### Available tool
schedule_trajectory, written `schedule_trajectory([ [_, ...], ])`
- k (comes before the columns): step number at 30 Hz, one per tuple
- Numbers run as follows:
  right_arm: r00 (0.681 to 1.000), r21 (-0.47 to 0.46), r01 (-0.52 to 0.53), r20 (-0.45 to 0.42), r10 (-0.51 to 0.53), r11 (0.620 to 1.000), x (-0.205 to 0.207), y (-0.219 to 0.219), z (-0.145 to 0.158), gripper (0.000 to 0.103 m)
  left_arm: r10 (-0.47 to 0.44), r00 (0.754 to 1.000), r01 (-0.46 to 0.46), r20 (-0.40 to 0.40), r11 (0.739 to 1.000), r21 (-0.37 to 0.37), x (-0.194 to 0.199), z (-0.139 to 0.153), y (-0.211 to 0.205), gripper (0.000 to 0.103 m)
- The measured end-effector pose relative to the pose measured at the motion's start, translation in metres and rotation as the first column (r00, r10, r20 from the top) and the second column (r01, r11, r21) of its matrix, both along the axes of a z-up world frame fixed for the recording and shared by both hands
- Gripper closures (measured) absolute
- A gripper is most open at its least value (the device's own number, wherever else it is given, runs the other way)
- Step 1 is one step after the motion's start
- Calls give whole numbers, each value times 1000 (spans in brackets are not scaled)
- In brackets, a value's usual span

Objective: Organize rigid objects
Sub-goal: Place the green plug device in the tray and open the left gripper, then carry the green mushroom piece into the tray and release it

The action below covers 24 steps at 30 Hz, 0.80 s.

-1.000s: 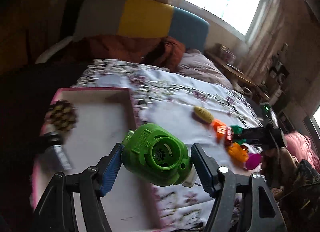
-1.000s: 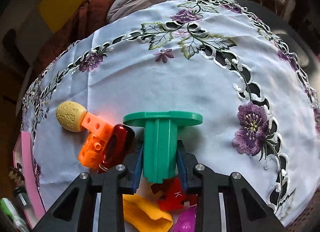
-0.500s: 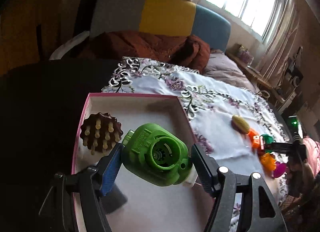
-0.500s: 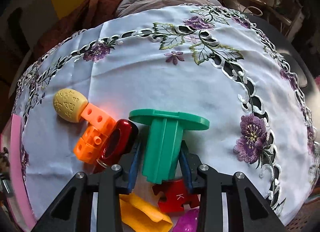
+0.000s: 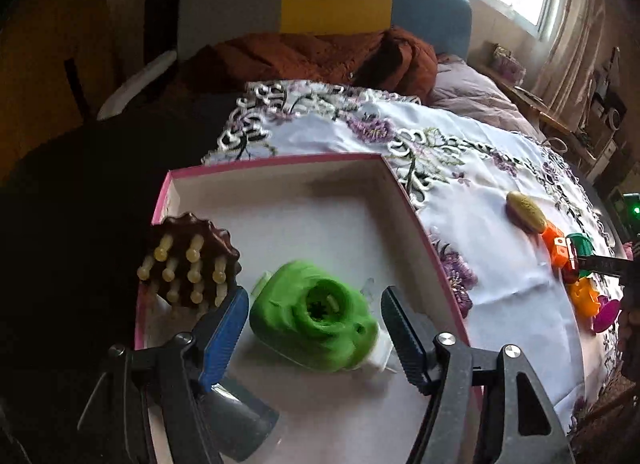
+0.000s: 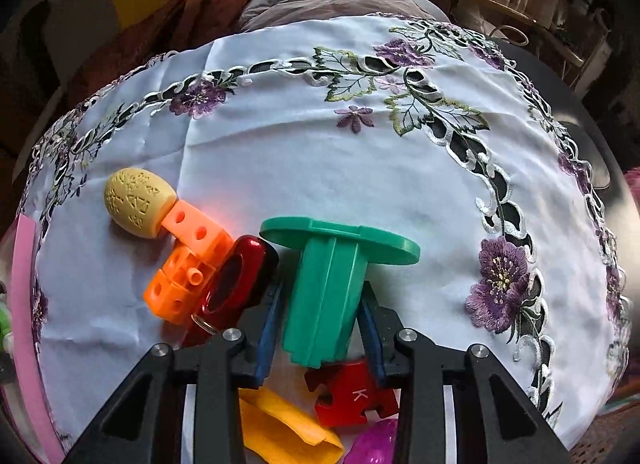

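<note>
Lying inside the pink box point(image 5: 280, 161), the green toy point(image 5: 316, 318) is sitting loose between the left gripper's point(image 5: 314, 322) spread fingers; the right gripper point(image 6: 320, 316) is clamping a teal peg point(image 6: 328, 288) beside that box.

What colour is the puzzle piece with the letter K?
Red puzzle piece, with a white K; clearest in the right wrist view.

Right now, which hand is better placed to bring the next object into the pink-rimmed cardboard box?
Right. The right gripper clamps the teal plastic flanged peg, though its jaws have just opened slightly. The left gripper is over the box, around the lime-green plastic toy.
</note>
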State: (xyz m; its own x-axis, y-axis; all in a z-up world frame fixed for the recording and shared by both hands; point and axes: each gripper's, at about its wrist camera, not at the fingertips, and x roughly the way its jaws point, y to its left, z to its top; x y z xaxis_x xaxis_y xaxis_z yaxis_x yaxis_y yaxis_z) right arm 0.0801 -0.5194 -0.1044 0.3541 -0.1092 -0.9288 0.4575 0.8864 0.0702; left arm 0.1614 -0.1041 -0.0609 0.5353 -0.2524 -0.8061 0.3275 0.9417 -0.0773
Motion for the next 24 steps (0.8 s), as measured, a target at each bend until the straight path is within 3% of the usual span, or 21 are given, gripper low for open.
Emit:
schedule_trajectory([
  [10,1000,-9,-7,0,7,1000,-1,1,1,65,67,993,-65,96,998,-25,-35,34,16,33],
  [19,1000,-43,-25,3,25,999,0,5,2,67,136,985,-129,103,989,-68,-83,47,36,33],
  [24,1000,-48,-22,4,22,999,-1,5,4,73,161,982,-154,101,985,-75,-100,50,48,33],
])
